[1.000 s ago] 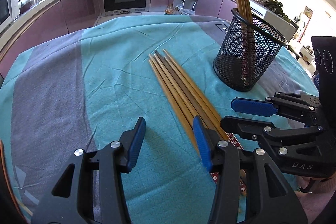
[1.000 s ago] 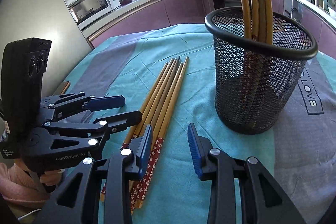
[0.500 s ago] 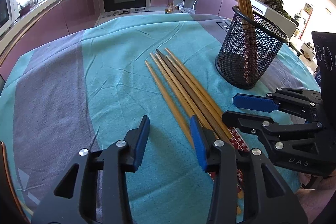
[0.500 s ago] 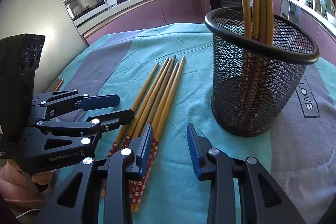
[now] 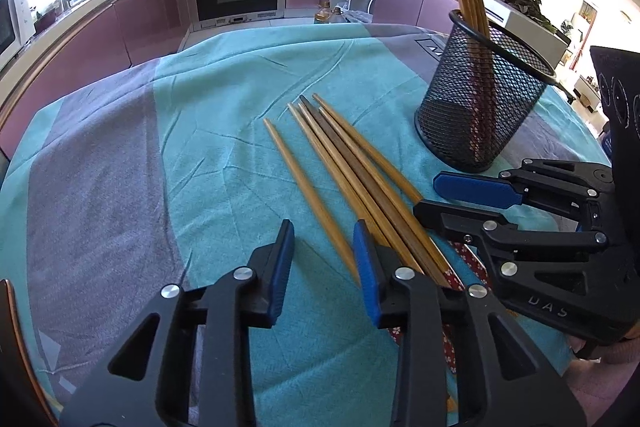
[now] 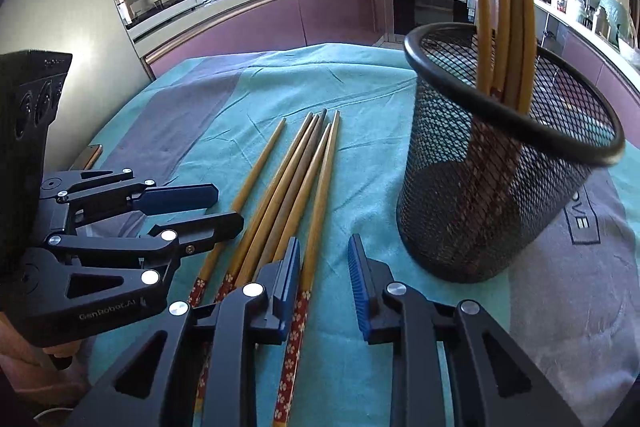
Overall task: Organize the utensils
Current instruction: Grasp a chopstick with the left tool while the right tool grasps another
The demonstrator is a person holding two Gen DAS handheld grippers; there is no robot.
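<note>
We see our left gripper (image 5: 322, 259) over the teal tablecloth (image 5: 224, 115) with its jaws closing, and one separate chopstick (image 5: 308, 195) runs between them, not yet pressed. Our right gripper (image 6: 324, 267) is also closing, released, with the rightmost chopstick (image 6: 320, 195) of the bundle (image 6: 288, 187) lying between its fingers. The black mesh holder (image 6: 480, 195), with some chopsticks already standing in it, is at about two o'clock from the right gripper.
</note>
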